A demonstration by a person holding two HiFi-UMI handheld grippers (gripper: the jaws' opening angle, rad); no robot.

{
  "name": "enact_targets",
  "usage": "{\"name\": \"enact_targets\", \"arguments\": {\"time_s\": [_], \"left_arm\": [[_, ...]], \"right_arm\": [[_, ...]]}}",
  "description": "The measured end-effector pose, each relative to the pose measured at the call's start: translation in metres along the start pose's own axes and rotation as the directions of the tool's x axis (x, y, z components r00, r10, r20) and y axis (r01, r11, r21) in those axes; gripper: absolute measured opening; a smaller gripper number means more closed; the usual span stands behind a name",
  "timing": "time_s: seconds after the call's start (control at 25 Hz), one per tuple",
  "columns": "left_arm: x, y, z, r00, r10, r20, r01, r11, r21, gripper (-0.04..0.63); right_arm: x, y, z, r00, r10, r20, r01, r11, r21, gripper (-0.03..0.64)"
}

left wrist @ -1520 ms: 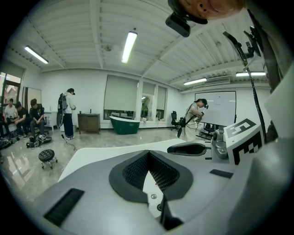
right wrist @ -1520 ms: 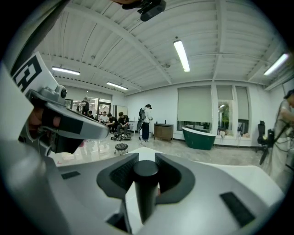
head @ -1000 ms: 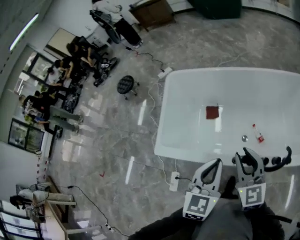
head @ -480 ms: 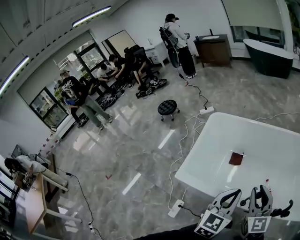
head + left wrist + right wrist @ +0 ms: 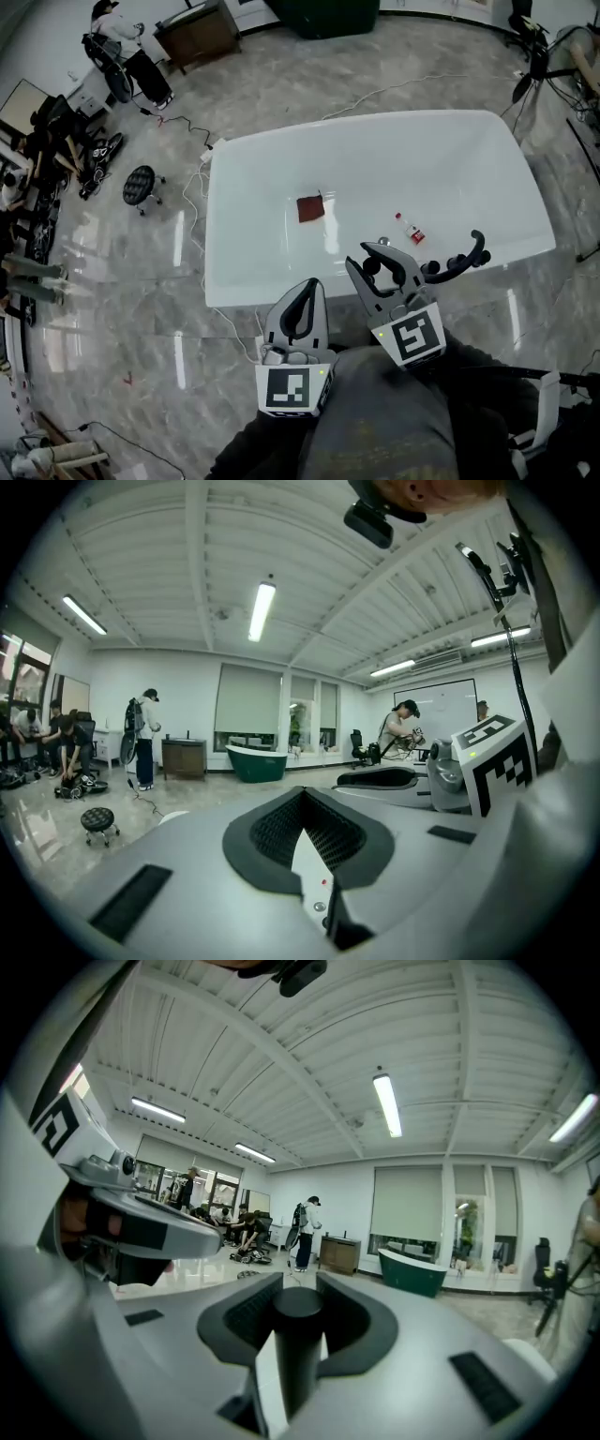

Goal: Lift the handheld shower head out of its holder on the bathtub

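Note:
In the head view the white bathtub [image 5: 234, 292] fills the middle. At its near rim my right gripper [image 5: 373, 265] is shut on the black handle of the shower head [image 5: 457, 261], whose curved black part runs off to the right along the rim. The right gripper view shows the handle [image 5: 298, 1354] as an upright black cylinder between the two pads of the right gripper [image 5: 300, 1299]. Whether it sits in its holder is hidden. My left gripper [image 5: 307, 286] hangs to the left at the rim, its jaws meeting at the tips with nothing in them; the left gripper [image 5: 302, 794] points level across the room.
Inside the tub lie a red-brown square cloth [image 5: 310, 208], a small bottle with a red label [image 5: 410, 230] and the drain [image 5: 382, 241]. White cables [image 5: 192, 178] trail over the marble floor left of the tub. A black stool [image 5: 142, 180] and several people are at the far left.
The head view swung up over the room and back down onto the tub. Both grippers rose a little at the near rim, the right one staying closed on the black handle.

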State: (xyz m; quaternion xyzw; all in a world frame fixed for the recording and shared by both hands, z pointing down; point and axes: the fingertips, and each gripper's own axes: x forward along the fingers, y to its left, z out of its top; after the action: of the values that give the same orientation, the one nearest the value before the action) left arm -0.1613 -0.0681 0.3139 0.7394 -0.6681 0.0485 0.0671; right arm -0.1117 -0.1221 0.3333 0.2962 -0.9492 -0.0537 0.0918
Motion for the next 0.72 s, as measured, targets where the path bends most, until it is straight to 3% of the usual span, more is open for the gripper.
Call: {"name": "enact_targets", "arguments": {"time_s": [0.72], "left_arm": [[-0.006, -0.014, 0.002, 0.999, -0.045, -0.011, 0.045, 0.999, -0.004, 0.002]], "right_arm": [[-0.018, -0.001, 0.006, 0.999, -0.040, 0.001, 0.040, 0.999, -0.007, 0.115]]}}
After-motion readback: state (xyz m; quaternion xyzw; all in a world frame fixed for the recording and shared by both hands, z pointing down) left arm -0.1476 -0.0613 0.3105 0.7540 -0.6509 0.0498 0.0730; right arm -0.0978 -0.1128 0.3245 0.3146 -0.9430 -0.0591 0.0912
